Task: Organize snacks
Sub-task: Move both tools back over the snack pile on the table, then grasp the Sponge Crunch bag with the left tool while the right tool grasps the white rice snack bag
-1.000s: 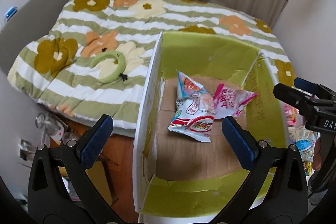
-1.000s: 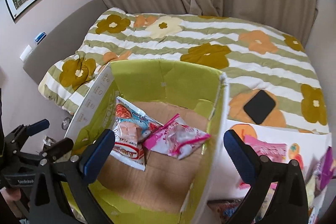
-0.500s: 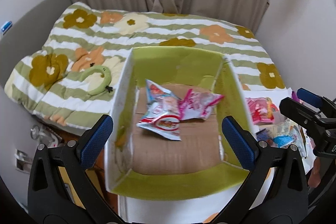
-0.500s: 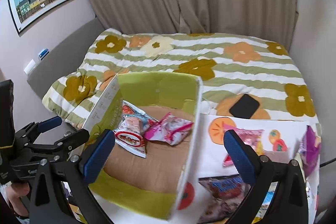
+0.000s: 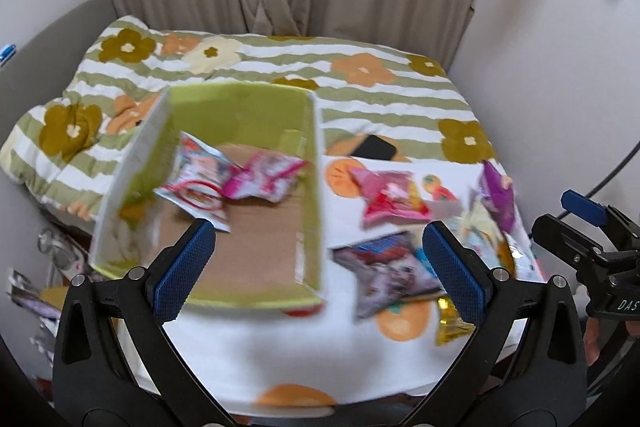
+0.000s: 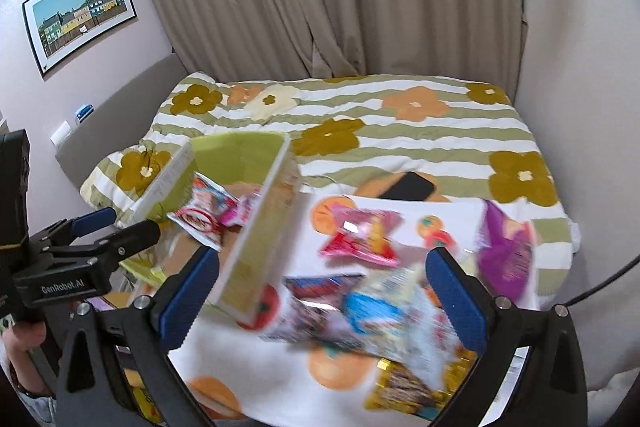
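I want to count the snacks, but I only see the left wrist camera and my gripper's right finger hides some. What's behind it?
Observer: In the right wrist view a blue-and-white packet lies there on the cloth, overlapping the dark packet.
Operator: And the gold one poking out below?
Observer: More of the gold packet shows here: it has a dark printed middle and sits partly under the blue-and-white packet.
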### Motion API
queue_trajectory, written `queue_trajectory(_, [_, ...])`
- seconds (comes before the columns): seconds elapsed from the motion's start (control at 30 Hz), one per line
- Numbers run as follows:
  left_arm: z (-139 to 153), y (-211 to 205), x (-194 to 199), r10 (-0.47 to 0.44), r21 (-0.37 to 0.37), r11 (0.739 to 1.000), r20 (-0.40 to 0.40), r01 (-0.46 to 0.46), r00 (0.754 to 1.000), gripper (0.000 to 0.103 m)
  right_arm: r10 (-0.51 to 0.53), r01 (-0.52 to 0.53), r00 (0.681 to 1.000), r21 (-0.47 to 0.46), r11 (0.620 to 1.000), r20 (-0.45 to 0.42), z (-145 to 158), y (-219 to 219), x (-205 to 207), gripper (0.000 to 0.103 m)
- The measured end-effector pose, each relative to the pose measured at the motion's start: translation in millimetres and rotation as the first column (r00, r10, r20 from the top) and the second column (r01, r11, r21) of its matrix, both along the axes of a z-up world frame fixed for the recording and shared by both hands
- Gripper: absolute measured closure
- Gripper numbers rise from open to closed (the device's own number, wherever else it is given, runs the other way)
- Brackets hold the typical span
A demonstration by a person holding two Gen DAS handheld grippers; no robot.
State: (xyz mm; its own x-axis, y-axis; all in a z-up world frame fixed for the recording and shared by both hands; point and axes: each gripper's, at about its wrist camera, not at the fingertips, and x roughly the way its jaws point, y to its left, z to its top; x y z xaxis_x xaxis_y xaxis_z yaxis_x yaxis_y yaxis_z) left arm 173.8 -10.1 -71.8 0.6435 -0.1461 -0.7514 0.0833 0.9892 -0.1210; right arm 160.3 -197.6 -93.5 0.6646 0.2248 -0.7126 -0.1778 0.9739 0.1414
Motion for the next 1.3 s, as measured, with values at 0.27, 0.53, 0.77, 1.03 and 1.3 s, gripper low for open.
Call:
queue_trajectory(0.27, [-30.9, -68.2, -17.1, -0.007, -0.012, 1.000, -0.069, 0.006, 0.998, 0.000, 0.031, -0.031, 0.999, 0.008, 0.999, -0.037, -20.0, -60.4, -19.8, 0.000])
queue_trajectory(0.53, [-83.7, -101.2, 6.3, -0.005, 0.092, 0.996, -0.176, 0.022, 0.984, 0.000, 0.078, -0.077, 0.990, 0.017, 0.997, -0.118, -66.0, -83.2, -18.4, 0.000])
queue_trajectory(0.77, [-116.0, -125.7, 27.9, -0.067, 0.204, 0.973, -0.213, 0.112, 0.975, 0.000, 0.097, -0.102, 0.986, -0.034, 0.994, -0.135, -102.1, -77.6, -15.6, 0.000])
queue_trajectory(1.03, [-149.1, -136.8, 57.4, -0.062, 0.331, 0.930, -0.287, 0.159, 0.956, 0.010, 0.096, -0.102, 0.979, -0.021, 0.995, -0.179, -125.3, -74.6, -6.8, 0.000])
queue_trajectory(1.3, [-181.3, -139.8, 69.0, -0.055, 0.329, 0.923, -0.401, 0.200, 0.914, 0.018, 0.102, -0.112, 0.976, -0.045, 0.993, -0.192, -133.2, -72.7, 1.6, 0.000])
